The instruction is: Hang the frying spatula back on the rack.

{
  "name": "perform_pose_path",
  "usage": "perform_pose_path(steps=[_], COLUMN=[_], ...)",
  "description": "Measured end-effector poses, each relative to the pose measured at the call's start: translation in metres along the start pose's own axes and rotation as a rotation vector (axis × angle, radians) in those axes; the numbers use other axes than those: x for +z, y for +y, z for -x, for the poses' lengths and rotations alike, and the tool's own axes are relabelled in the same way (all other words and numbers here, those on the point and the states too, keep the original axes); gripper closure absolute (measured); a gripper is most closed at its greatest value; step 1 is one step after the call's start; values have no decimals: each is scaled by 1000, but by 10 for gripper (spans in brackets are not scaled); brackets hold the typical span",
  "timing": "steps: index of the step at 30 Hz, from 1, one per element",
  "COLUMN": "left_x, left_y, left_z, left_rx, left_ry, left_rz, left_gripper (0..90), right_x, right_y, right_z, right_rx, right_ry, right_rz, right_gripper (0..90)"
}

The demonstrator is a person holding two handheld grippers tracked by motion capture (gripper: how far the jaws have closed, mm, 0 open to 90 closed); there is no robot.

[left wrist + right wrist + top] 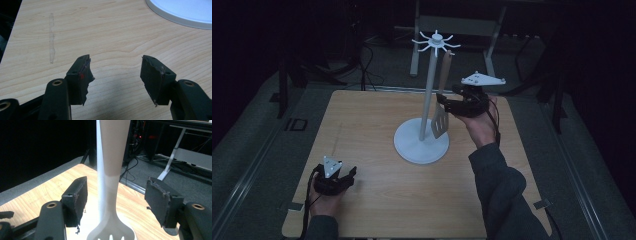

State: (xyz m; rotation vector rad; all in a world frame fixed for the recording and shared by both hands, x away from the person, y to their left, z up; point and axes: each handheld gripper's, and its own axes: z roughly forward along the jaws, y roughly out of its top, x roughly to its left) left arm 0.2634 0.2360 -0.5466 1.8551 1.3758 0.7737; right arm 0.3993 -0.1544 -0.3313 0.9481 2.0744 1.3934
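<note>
The spatula [441,117] hangs from the white rack [427,95] on the desk [362,150]: hanging looks done. Right tool [446,102] jaws stand wide around it, gripping nothing; withdrawal remains. Left tool [348,176] rests open, empty.

left gripper [343,176]: low, near the person, jaws wide apart
right gripper [447,101]: raised, forearm extended forward, jaws spread wide

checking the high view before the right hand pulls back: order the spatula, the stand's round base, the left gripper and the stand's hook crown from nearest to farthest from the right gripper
1. Spatula: hanging right beside the right gripper, between its open jaws.
2. Hook crown: above and to its left, at the pole's top.
3. Round base: below and to its left on the table; too close to call against the crown.
4. Left gripper: far across, near table's left front corner.
</note>
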Motion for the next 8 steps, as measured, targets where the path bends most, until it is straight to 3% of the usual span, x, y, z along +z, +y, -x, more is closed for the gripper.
perform_pose_path(steps=[8], left_x=[1], left_y=[0], left_z=[0], left_rx=[1], left_ry=[2], left_rz=[-4], left_gripper=[417], right_x=[-4], right_y=[-14], right_z=[2], right_rx=[1], right_ry=[0], right_rz=[-16], right_gripper=[328])
